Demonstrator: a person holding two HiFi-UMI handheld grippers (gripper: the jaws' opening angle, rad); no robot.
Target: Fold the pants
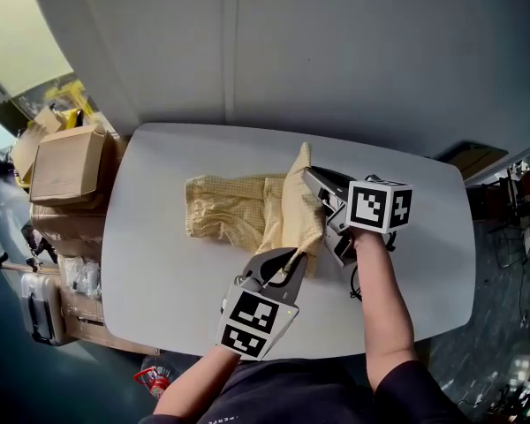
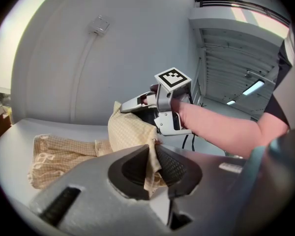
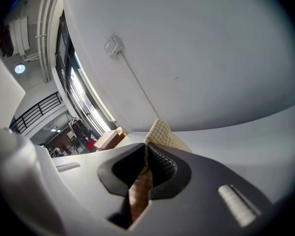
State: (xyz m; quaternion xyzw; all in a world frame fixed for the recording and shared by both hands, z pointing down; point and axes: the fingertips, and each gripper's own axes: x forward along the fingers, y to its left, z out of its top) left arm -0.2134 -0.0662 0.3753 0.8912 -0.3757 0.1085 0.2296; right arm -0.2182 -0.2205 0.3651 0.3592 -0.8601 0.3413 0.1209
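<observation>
The pants (image 1: 234, 208), a pale yellow checked pair, lay across the middle of the grey desk (image 1: 159, 272). Most of the fabric was spread flat toward the left of the head view, and the right-hand end was raised off the surface. That raised end stood up as a flap held above the flat part. A first fold therefore looked begun rather than done, since the lifted layer had not yet been laid down on the rest.

The left claw (image 1: 290, 258) was clamped on the near corner of the flap. Its own view showed the cloth pinched between the two pads and hanging below them. The right claw (image 1: 311, 176) was clamped on the far corner, where a strip of the checked fabric ran through the closed pads and its tip poked out above.

By my reading, the flap had yet to be carried across and set flat with its edges matched. A further fold probably had to follow before the pants counted as folded.
</observation>
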